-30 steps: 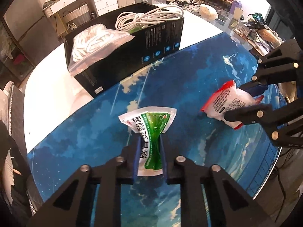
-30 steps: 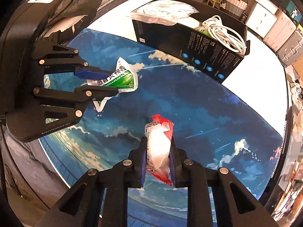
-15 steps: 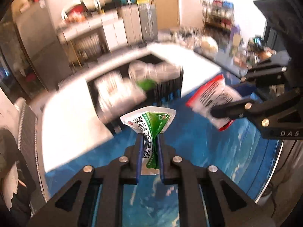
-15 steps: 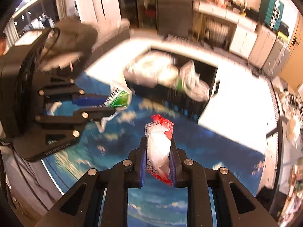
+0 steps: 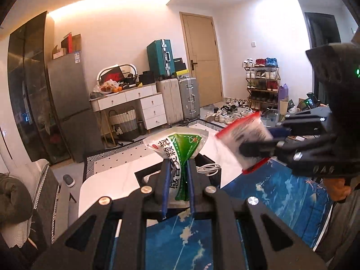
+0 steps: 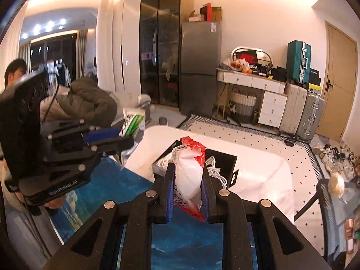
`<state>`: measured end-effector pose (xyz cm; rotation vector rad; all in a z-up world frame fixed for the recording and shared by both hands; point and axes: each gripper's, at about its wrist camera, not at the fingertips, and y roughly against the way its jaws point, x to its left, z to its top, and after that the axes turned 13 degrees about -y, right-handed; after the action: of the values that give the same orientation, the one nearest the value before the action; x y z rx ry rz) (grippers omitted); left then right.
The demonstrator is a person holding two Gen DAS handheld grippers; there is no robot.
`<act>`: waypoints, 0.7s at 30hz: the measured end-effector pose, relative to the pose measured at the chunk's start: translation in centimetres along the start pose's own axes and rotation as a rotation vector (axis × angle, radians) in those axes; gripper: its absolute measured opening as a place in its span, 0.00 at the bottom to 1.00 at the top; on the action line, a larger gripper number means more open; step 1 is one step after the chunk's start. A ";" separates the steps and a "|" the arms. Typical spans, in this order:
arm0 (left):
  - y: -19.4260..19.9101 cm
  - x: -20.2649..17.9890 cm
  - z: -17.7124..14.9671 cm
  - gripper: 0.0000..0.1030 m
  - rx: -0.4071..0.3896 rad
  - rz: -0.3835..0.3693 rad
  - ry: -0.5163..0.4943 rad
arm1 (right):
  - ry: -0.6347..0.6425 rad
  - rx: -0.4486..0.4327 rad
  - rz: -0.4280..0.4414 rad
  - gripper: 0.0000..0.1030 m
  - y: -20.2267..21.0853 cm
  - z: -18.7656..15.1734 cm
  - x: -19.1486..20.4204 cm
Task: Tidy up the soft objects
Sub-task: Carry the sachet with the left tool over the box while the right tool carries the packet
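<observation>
Green-and-white soft plastic sachet point(image 5: 180, 155) and red-edged clear pouch point(image 6: 187, 175) sit clamped in left gripper point(image 5: 177, 177) and right gripper point(image 6: 187, 191) jaws above the open black cardboard box point(image 6: 225, 162) holding white cable point(image 6: 213, 168).

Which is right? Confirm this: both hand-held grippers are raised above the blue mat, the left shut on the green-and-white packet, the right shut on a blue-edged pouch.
One detail is wrong: the pouch edge is red, not blue. The right wrist view shows the right hand-held gripper shut on the red-edged white pouch. The rest holds: the left hand-held gripper is shut on the green-and-white packet, both above the blue mat.
</observation>
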<state>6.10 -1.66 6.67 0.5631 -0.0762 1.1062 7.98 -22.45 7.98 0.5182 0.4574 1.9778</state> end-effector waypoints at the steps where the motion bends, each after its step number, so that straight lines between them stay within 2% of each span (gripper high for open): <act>1: -0.1 0.3 0.0 0.11 0.000 0.000 0.002 | -0.009 -0.001 -0.007 0.19 -0.1 0.1 0.0; 5: -0.4 1.3 0.6 0.11 0.006 -0.021 0.032 | -0.016 -0.020 -0.023 0.19 -0.6 1.1 0.3; 12: -3.2 2.9 2.4 0.11 -0.001 -0.017 0.090 | -0.064 -0.067 -0.028 0.19 -2.8 5.1 0.3; 16: -5.6 5.1 3.2 0.11 -0.008 -0.021 0.139 | -0.112 -0.042 -0.042 0.19 -5.4 7.3 -0.7; 21: -9.6 7.4 3.4 0.11 0.054 -0.003 0.211 | -0.184 0.027 -0.080 0.19 -9.9 9.6 -2.7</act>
<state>18.53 -0.25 8.22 0.4911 0.1378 1.1614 21.58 -19.73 10.44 0.6814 0.3838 1.8301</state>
